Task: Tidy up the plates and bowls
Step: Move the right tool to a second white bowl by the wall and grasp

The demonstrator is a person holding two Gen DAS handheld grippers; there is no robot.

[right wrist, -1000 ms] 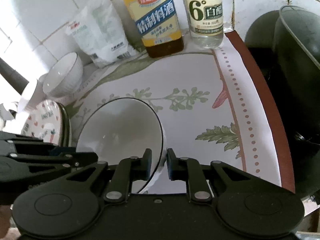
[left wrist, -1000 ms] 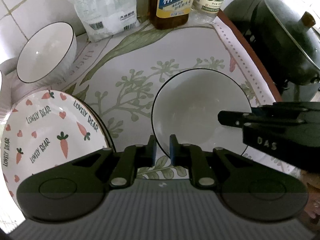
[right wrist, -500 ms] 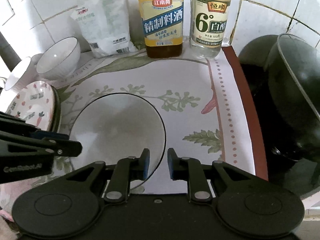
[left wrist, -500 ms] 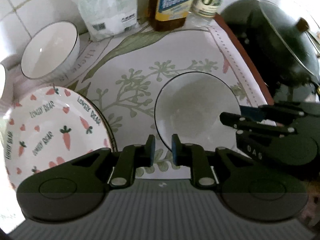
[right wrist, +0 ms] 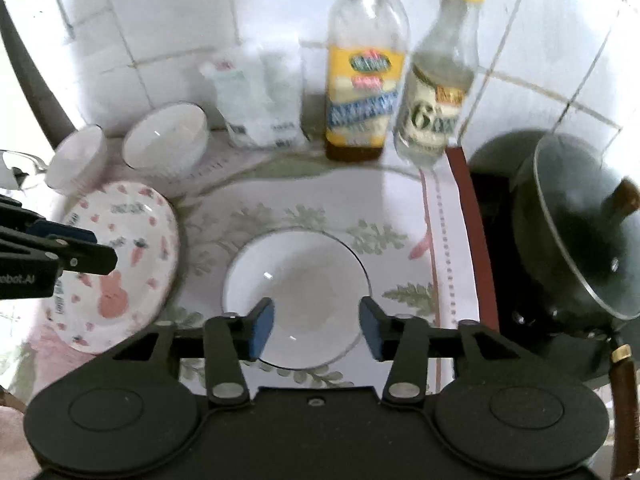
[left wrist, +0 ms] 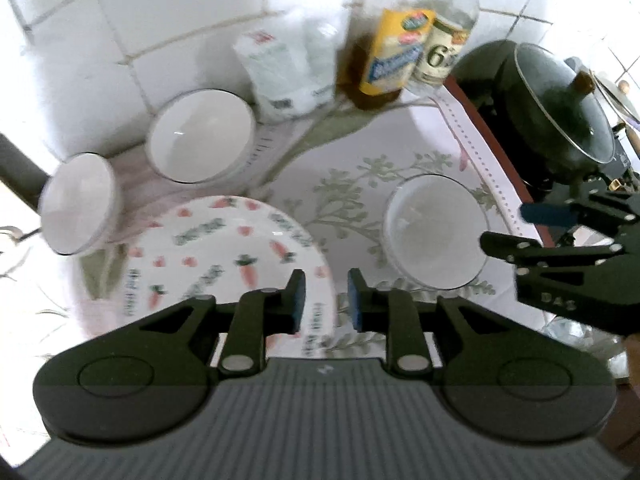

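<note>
A white bowl with a dark rim [right wrist: 298,296] sits upright on the leaf-print mat, also in the left wrist view [left wrist: 436,232]. My right gripper [right wrist: 316,330] is open and empty just above its near rim. My left gripper [left wrist: 326,300] is open and empty over the near edge of the carrot-print plate stack [left wrist: 224,260], which shows at the left in the right wrist view [right wrist: 120,264]. Two more white bowls [left wrist: 200,136] [left wrist: 78,204] stand at the back left by the tiled wall. The right gripper shows at the right edge of the left wrist view [left wrist: 532,228].
A white bag [right wrist: 260,104], a yellow-labelled bottle [right wrist: 364,80] and a clear vinegar bottle [right wrist: 436,92] stand against the tiled wall. A dark pot with a glass lid [right wrist: 576,232] sits on the stove to the right, past the brown counter edge [right wrist: 476,240].
My right gripper let go of the white bowl, which now rests flat on the mat, and opened wide. Both grippers pulled back and up; the left one opened and shifted over the plates.
</note>
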